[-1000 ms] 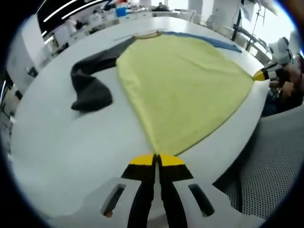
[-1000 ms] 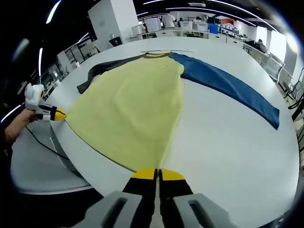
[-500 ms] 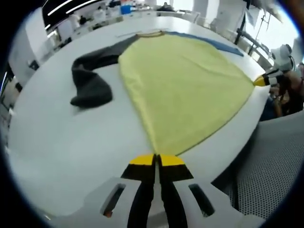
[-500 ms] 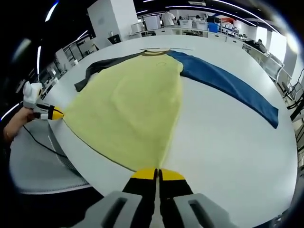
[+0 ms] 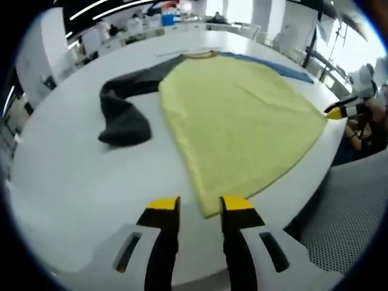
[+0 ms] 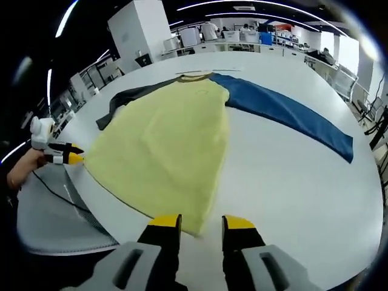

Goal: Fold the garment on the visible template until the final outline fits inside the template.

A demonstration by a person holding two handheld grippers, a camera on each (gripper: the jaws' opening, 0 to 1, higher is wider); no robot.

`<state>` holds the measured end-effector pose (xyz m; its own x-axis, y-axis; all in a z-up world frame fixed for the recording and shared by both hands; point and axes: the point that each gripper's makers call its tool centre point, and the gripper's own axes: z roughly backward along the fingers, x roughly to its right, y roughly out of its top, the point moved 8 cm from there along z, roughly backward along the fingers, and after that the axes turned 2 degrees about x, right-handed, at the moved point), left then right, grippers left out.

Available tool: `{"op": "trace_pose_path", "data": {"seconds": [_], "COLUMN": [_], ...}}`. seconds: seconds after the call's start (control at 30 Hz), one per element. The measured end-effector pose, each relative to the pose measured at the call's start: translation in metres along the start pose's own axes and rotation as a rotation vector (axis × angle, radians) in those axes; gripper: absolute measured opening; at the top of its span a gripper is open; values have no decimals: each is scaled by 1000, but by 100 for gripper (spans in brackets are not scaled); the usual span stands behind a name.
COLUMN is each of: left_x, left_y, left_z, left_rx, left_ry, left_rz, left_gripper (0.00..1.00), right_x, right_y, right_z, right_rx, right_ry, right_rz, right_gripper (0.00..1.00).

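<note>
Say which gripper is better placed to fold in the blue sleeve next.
Right, probably. The right gripper is open at the yellow body's hem corner on the side where the blue sleeve lies flat. The left gripper sits nearer the bunched dark sleeve.

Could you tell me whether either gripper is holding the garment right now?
Neither: the left gripper and right gripper are open, each at a hem corner of the yellow garment.

Both the left gripper and the right gripper are opening their jaws, releasing the garment's yellow hem corners onto the table.
</note>
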<state>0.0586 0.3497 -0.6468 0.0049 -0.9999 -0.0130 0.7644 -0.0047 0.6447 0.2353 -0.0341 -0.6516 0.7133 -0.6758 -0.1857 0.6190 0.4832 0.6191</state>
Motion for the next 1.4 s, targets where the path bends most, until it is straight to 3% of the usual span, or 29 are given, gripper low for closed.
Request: {"op": "trace_pose_path", "data": {"seconds": [0.07,0.2,0.27,0.4,0.77,1.0,1.4], "left_x": [-1,1,2,7,11,12,18], "left_y": [4,17,24,30,37,43,58], "left_z": [3,10,14,16,19,22,28], "left_rx": [27,99,117,135,183,232,247], "left_ry": [10,18,37,5,-15,-44,-63], "left_rz": [20,56,45,55,92,130,99], "left_gripper": [35,61,63,69,89,99,99], "right_x": [1,3,4,6,23,36,89], "right_y": [3,11,15,22,44,52,61], "right_z": [3,9,12,16,29,34,46], "right_rx": [11,48,63,84,124,163,192], "right_ry": [-6,-4,0,11,2,2,-114], "right_rz": [11,17,11,5,-18,-65,-112], "right_gripper": [34,46,50,59,85,90,87]}}
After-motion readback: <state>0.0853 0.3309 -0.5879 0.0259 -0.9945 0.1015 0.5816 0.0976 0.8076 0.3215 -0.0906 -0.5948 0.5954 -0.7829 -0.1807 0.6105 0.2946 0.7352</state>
